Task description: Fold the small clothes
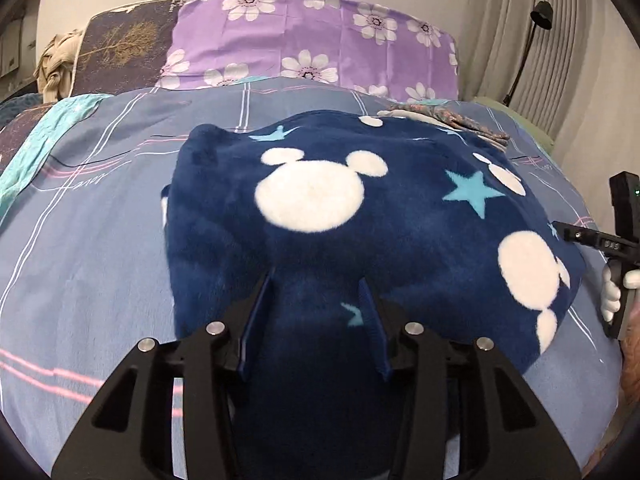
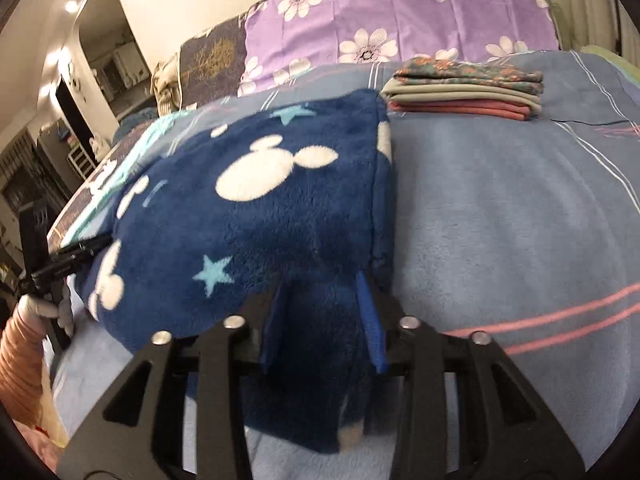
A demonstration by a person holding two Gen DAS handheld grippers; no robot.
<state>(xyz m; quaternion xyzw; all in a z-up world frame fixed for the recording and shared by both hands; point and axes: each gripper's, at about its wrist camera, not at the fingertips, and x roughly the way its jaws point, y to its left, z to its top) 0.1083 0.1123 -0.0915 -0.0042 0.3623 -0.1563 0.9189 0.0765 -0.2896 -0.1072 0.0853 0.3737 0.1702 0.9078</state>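
A navy fleece garment with white mouse-head shapes and pale blue stars lies in a thick fold on the bed. My left gripper hovers over its near left part. Its blue-padded fingers stand apart with fleece between them, and the pads do not press on it. My right gripper stands the same way over the near right edge of the garment, next to the fold line. Each gripper shows at the edge of the other's view, held by a white-gloved hand.
The blue striped bed cover spreads around the garment. A stack of folded clothes sits at the far right. A purple floral pillow lies behind it. A black lamp and a curtain stand at the right.
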